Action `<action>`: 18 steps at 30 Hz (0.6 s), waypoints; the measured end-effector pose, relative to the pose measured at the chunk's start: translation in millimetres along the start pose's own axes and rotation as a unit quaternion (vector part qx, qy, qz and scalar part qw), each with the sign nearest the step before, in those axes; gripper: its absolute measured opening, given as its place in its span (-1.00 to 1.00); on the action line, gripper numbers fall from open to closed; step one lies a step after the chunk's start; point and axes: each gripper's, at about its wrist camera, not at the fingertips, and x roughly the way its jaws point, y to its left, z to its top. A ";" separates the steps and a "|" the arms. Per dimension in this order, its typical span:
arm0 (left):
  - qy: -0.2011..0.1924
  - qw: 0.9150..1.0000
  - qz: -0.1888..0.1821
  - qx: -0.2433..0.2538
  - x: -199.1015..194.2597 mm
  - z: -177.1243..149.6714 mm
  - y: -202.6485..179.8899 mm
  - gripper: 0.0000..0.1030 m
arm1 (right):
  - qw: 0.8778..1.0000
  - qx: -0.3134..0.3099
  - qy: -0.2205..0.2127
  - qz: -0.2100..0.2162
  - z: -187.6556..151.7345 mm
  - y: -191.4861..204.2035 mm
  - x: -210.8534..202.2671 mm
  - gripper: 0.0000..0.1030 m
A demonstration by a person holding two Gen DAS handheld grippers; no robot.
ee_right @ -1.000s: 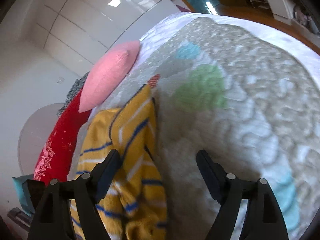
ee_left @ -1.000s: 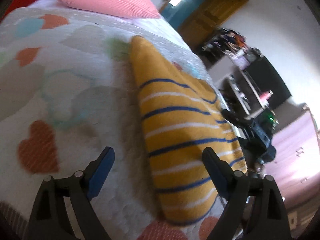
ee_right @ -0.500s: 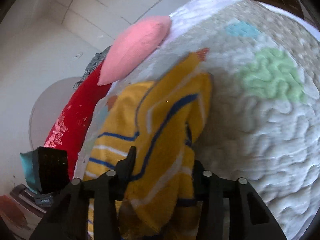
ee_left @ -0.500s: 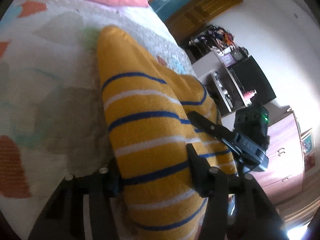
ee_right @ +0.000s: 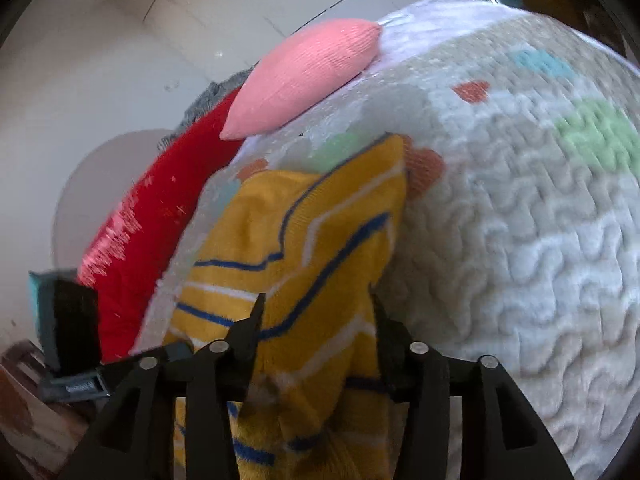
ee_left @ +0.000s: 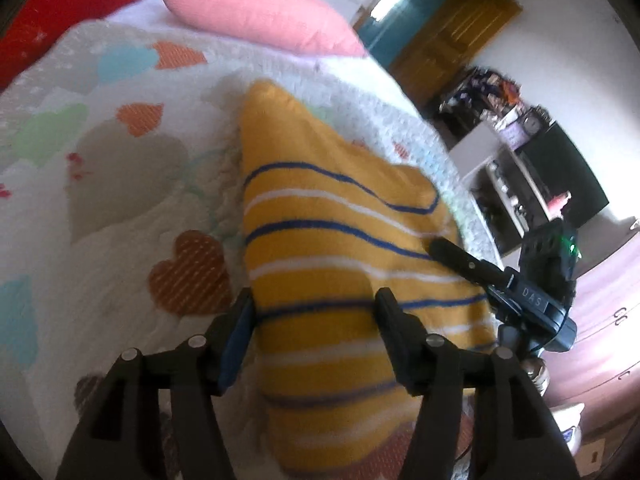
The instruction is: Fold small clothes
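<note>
A yellow garment [ee_left: 340, 240] with blue and white stripes lies on the heart-patterned quilt [ee_left: 120, 200]. My left gripper [ee_left: 314, 314] grips its near end: cloth fills the gap and the left pad presses on its edge, while the jaws are opening. One of the right gripper's fingers [ee_left: 460, 258] lies on the garment's right side. In the right wrist view the garment [ee_right: 320, 240] bulges up between the fingers of my right gripper [ee_right: 316, 316], which pinches a fold while its jaws are opening. The left gripper's body [ee_right: 72, 320] shows at the far left there.
A pink pillow [ee_left: 260, 12] and a red cushion [ee_left: 60, 4] lie at the head of the bed. The bed's edge runs along the right, with shelves, a dark screen [ee_left: 560, 168] and a wooden door [ee_left: 448, 36] beyond. Bare quilt [ee_right: 520, 240] stretches right of the garment.
Both grippers stood wide open beside the garment a second ago. They have closed around its ends and shifted sideways; since half a second ago the gaps have widened a little.
</note>
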 end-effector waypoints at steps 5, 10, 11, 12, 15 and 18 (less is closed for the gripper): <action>-0.068 0.997 0.015 0.027 -53.4 -26.4 -17.8 0.43 | 0.999 0.007 -0.050 0.019 -20.3 -0.5 -51.6 0.15; -0.130 0.988 0.054 0.063 -96.9 -58.8 -44.0 0.68 | 0.994 0.027 -0.097 0.041 -46.6 -8.2 -91.8 0.25; -0.140 0.986 0.061 0.067 -104.5 -66.4 -48.5 0.69 | 0.993 0.032 -0.102 0.051 -52.9 -13.0 -98.4 0.25; -0.148 0.984 0.069 0.071 -110.7 -73.1 -52.6 0.70 | 0.992 0.039 -0.107 0.059 -59.0 -17.9 -103.7 0.26; -0.166 0.978 0.095 0.084 -122.8 -88.5 -57.1 0.71 | 0.989 0.060 -0.116 0.066 -74.3 -33.0 -114.9 0.33; -0.179 0.974 0.112 0.084 -130.6 -103.4 -61.8 0.74 | 0.985 0.096 -0.122 0.077 -90.8 -55.8 -121.9 0.46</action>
